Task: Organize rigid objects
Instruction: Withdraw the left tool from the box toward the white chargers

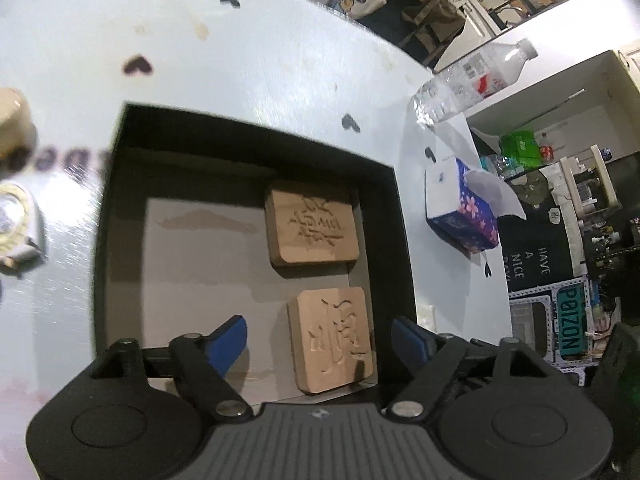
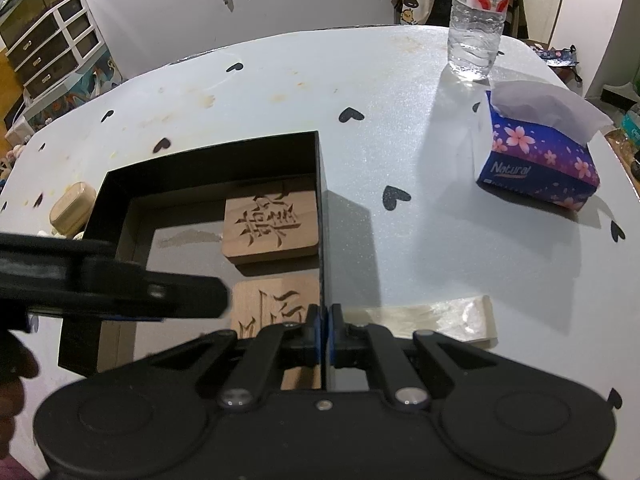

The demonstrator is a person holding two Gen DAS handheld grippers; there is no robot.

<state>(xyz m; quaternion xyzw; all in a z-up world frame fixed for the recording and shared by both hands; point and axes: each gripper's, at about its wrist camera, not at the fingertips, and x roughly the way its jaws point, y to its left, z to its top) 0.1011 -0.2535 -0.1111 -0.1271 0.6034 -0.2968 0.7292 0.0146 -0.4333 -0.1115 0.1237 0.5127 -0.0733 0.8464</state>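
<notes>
Two tan wooden blocks lay flat in a black box with a pale floor, carved characters facing up. The far block sat near the box's far right corner. The near block lay just before it, close against the right wall, a narrow gap between them.

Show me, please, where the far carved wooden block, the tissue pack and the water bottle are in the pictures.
far carved wooden block (image 1: pixel 314 226), left wrist view, on its carved top face.
tissue pack (image 2: pixel 536 160), right wrist view, on its blue flowered side.
water bottle (image 2: pixel 478 20), right wrist view, on its clear body below the label.
</notes>
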